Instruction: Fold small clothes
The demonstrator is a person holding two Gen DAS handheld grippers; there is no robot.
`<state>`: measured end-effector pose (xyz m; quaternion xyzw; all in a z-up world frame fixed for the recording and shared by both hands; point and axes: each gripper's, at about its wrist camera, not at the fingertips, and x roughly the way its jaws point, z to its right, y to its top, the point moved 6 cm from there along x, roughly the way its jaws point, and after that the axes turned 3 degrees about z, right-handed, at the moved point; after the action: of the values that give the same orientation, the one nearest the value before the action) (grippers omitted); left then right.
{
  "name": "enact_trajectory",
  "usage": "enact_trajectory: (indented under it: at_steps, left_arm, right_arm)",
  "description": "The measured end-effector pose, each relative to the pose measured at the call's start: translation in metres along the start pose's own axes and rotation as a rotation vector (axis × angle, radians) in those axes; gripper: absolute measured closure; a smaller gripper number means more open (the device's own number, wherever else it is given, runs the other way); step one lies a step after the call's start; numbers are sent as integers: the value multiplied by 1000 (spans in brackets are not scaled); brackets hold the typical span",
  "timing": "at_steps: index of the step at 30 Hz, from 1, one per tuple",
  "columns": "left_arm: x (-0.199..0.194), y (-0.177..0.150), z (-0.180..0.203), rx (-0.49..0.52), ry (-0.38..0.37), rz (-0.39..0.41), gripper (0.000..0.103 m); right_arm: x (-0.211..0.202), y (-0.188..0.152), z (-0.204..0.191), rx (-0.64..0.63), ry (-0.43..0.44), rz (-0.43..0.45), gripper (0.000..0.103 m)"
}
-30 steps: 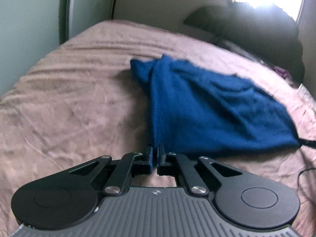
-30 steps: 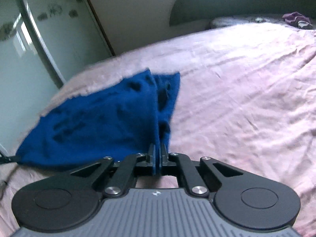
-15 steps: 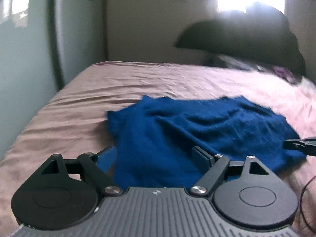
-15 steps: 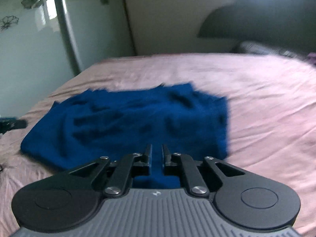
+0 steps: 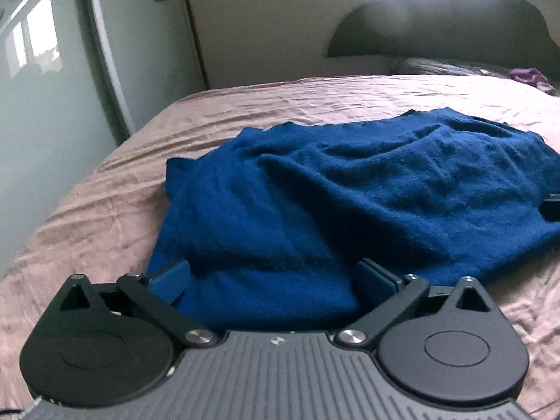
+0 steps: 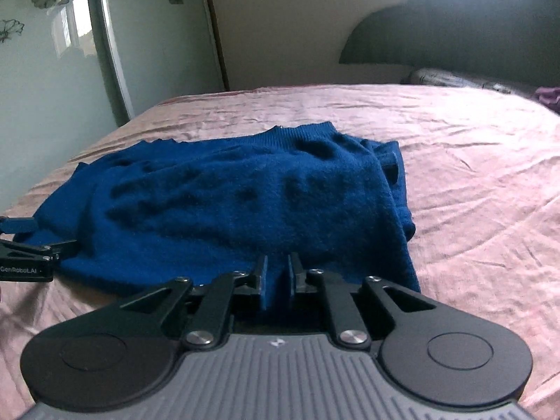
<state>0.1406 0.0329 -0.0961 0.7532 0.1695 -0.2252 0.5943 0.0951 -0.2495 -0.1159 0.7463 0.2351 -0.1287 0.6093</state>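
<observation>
A dark blue knit sweater (image 5: 350,192) lies folded on the pink bed sheet (image 5: 105,203). My left gripper (image 5: 273,280) is wide open at the sweater's near left corner, with cloth lying between its fingers (image 5: 171,281). In the right wrist view the sweater (image 6: 245,203) spreads ahead. My right gripper (image 6: 278,280) stands at the near right edge, its jaws slightly apart with blue cloth in the narrow gap. The left gripper (image 6: 24,245) shows at that view's left edge, and the right gripper's tip (image 5: 553,206) at the left view's right edge.
The bed runs back to a dark headboard (image 6: 455,28). A wardrobe with glossy flowered doors (image 6: 52,52) stands along the left side. A grey pillow (image 6: 451,78) and a purple cloth (image 5: 528,77) lie near the headboard.
Both grippers held the sweater's edge up, carried it over and laid it flat. The left gripper opened wide; the right one loosened its hold.
</observation>
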Motion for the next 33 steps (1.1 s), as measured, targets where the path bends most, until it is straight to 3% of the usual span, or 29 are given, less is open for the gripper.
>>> enact_trajectory:
  at_steps: [2, 3, 4, 5, 6, 15, 33]
  left_arm:
    - [1, -1, -3, -25, -7, -4, 1]
    - [1, -2, -4, -34, -11, -5, 1]
    - [0, -2, -4, -42, -14, -6, 1]
    - [0, -2, -4, -46, -16, -6, 1]
    - [0, -2, -4, -50, -17, -6, 1]
    - [0, -3, -4, -54, -20, -6, 1]
    - [1, -4, -4, -81, -33, -12, 1]
  right_arm:
    - [1, 0, -2, 15, 34, 3, 70]
    - [1, -1, -5, 19, 79, 3, 39]
    - [1, -3, -12, 13, 155, -9, 0]
    - [4, -3, -17, 1, 220, -27, 0]
    - [5, -4, -22, -25, 212, -34, 0]
    - [13, -13, -50, -272, 24, -63, 0]
    - [14, -13, -44, -225, 45, -80, 0]
